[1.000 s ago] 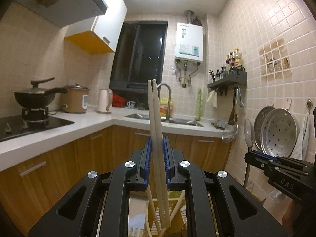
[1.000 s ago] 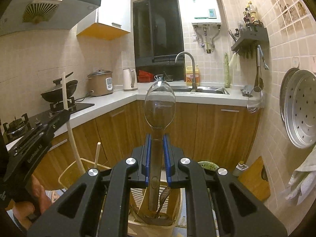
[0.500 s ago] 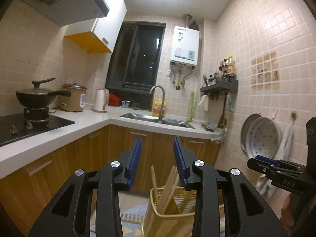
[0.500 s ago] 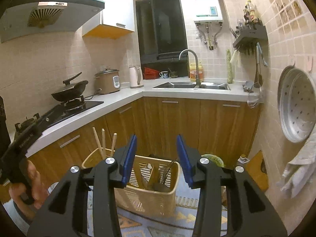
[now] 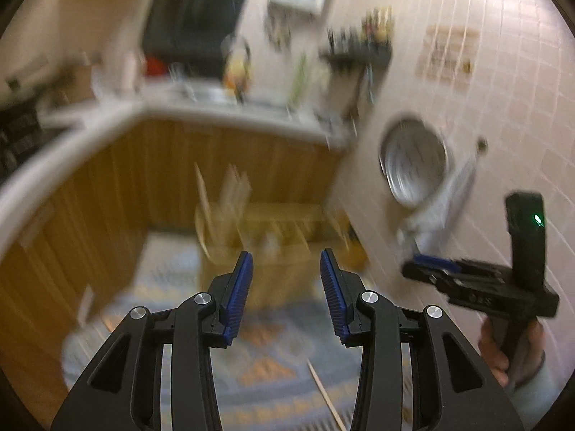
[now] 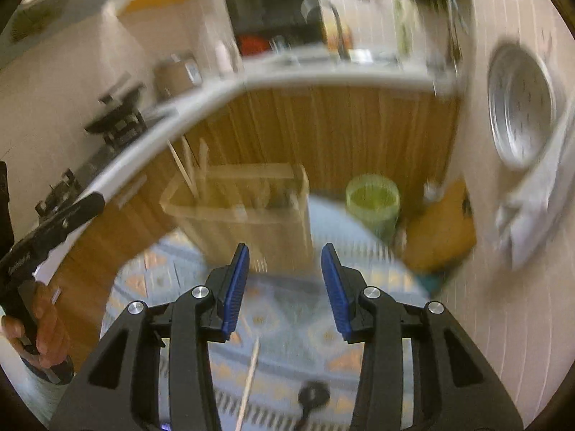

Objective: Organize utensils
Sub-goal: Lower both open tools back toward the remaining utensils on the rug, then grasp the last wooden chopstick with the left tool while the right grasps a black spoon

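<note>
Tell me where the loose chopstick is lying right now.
The loose chopstick lies on the patterned rug, low in both wrist views just in front of the yellow utensil basket, with a dark utensil beside it on its right.

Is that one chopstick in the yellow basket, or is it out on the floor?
Out. The chopstick lies flat on the patterned rug, in front of the basket, where other sticks stand upright.

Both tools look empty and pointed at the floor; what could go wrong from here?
1. A loose chopstick lies on the patterned rug beside a dark utensil; both may be hard to pick up from the flat rug.
2. The chopsticks lean in the yellow basket; a careless reach might tip them.
</note>
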Motion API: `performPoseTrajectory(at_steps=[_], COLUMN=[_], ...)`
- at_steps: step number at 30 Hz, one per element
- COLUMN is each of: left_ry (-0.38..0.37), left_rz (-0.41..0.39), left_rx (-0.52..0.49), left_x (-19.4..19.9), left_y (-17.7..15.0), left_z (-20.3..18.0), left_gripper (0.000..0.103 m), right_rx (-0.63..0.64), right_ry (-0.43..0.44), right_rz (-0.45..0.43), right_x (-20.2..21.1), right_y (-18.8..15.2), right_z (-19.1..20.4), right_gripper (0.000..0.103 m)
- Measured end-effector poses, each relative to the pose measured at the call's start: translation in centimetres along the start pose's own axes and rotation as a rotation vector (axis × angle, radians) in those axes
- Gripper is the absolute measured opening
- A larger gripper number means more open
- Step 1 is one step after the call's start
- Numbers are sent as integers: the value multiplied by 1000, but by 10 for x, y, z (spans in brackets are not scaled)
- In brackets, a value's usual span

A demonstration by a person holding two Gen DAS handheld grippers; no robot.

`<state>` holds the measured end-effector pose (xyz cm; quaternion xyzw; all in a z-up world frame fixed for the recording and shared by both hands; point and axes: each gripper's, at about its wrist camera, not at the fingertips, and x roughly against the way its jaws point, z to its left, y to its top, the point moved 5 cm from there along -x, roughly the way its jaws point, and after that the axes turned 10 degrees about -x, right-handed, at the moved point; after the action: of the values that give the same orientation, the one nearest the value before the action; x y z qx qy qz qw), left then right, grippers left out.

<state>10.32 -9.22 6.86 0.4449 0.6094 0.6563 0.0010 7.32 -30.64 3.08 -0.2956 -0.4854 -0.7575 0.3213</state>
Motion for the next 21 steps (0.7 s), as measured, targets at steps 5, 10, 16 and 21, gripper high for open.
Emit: performPoseTrajectory(at_steps=[5,10,16,21], left_ry=[-130,-209,-229,-231], left_rz=[284,472,586,627], left_rx=[62,121,145,109], left_x=[-55,-97,-123,-131], left_y=[-59,-108,-144,-156], left_z=[-15,-25,-33,-48], left_gripper=[38,36,36,36], right_rx=[-103,-166,-137,-130], right_ry=[4,-7,-49,-84], right_rz=[226,410,536,575], right_x=[-35,-63,-76,-83], right_y=[-45,-92,-132,-149], right_z=[-32,-50,-49,-49], right_gripper=[39,39,35,27])
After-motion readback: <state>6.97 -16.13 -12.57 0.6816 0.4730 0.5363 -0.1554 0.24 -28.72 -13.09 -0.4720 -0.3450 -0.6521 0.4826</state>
